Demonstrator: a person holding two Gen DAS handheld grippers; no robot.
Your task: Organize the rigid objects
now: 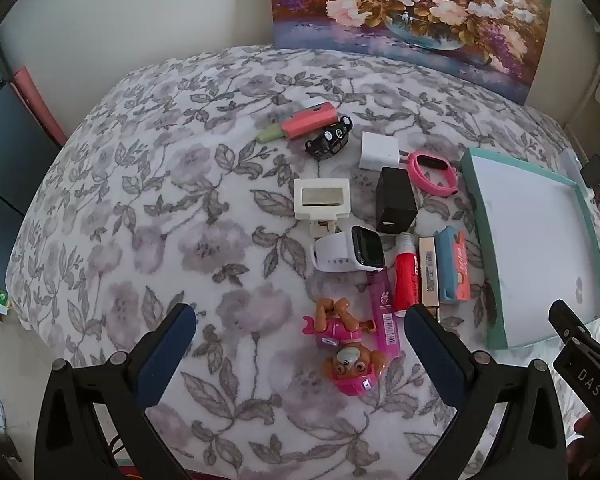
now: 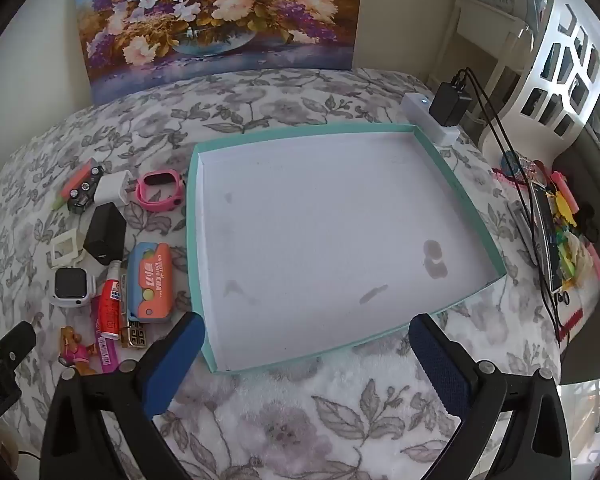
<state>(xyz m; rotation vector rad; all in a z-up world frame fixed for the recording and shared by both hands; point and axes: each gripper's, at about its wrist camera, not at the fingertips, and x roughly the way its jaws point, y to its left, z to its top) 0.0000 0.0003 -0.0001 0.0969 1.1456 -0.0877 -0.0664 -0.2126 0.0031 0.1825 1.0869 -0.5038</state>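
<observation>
Both jaws stand wide apart and hold nothing: the left gripper hangs above the pink dog figure, and the right gripper hangs over the near edge of the teal tray. This tray has a white bottom with some faint grey stains and nothing lies in it. All the small rigid things lie in a group on the floral bedspread, on the left side of the tray. Nearest to the tray wall lies a blue and orange case, and touching it are a gold bar, a red tube and a pink lighter side by side. A white smartwatch lies just beside the lighter, with a white frame behind it. A black charger cube stands between the frame and a pink watch band, and a white plug adapter touches the band. Farther back, a small black toy car lies against a pink and green pen-like thing. A flower painting leans on the wall behind the bed. On the far side of the tray a black adapter sits in a white power strip.
</observation>
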